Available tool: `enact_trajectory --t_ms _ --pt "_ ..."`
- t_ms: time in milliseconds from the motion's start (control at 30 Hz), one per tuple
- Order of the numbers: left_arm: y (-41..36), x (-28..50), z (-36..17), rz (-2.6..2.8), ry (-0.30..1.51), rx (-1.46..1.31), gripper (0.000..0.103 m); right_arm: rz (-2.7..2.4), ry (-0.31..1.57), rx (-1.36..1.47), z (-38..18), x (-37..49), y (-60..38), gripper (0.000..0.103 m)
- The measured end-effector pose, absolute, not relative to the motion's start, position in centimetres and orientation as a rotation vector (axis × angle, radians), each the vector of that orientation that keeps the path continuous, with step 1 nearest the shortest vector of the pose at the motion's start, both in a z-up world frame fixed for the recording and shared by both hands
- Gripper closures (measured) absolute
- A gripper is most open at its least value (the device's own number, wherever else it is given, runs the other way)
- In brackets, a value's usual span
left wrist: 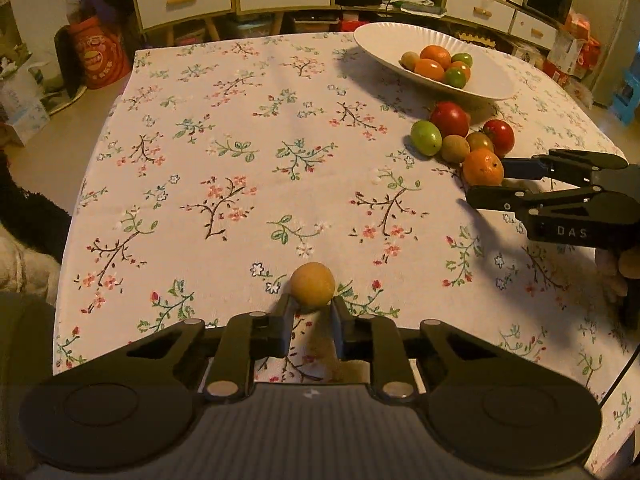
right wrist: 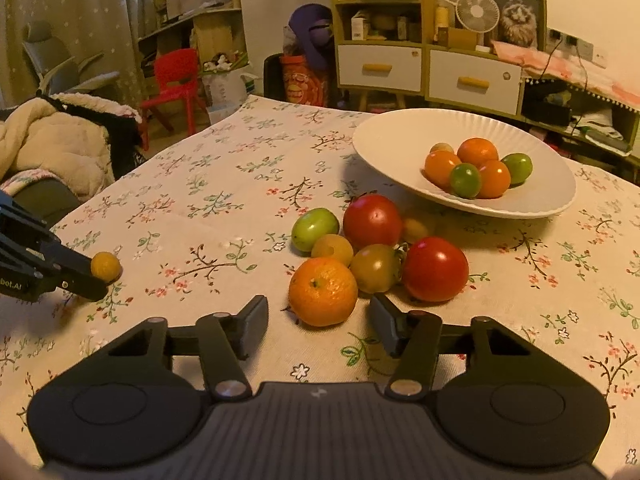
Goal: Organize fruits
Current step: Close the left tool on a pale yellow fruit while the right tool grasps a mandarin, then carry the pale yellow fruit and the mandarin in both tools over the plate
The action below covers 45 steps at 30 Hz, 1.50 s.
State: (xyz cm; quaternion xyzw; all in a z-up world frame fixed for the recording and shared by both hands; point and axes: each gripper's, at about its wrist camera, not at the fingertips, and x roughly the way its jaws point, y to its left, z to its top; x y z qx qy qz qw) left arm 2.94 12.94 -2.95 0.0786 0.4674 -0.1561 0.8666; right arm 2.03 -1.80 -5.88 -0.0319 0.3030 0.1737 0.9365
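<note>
Where fruits [right wrist: 362, 256] overlap, one half-hidden.

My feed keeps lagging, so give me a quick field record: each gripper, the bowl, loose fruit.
left gripper: shut on small yellow fruit, on the tablecloth
right gripper: open, fingers either side of the mandarin, not pressing in its own view
white bowl: holds six small fruits, orange and green
loose pile: two red tomatoes, green fruit, yellowish ones, beside the bowl
</note>
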Motion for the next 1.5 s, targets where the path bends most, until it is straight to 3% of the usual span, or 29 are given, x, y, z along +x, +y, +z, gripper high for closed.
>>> enact_trajectory --t_ms 300,500,600,800,900,967,1067,1500 --pt "12.1 3.2 -2.5 -0.318 0.927 0.164 0.084 0.360 0.616 -0.031 -5.6 2.4 -2.3 0.069" --pt "11.1 3.4 -2.0 -0.335 0.892 0.168 0.086 0.357 0.616 -0.030 -5.4 2.3 -2.6 0.070" --pt "10.6 3.6 -1.7 -0.347 0.878 0.168 0.101 0.355 0.614 -0.021 -5.1 2.2 -2.8 0.070" --pt "9.3 4.0 -2.3 -0.354 0.893 0.215 0.100 0.364 0.606 -0.007 -4.5 1.8 -3.1 0.070" --pt "9.3 4.0 -2.6 -0.337 0.882 0.219 0.092 0.369 0.615 -0.006 -4.5 1.8 -3.2 0.070" --pt "9.5 4.0 -2.6 -0.338 0.871 0.203 0.080 0.372 0.619 -0.007 -4.6 1.8 -3.1 0.070" --pt "9.2 4.2 -2.5 -0.376 0.861 0.182 0.069 0.377 0.620 -0.008 -4.5 1.9 -3.0 0.070" --pt "6.2 4.8 -3.6 -0.420 0.856 0.181 0.066 0.373 0.620 -0.006 -4.3 1.6 -3.3 0.070"
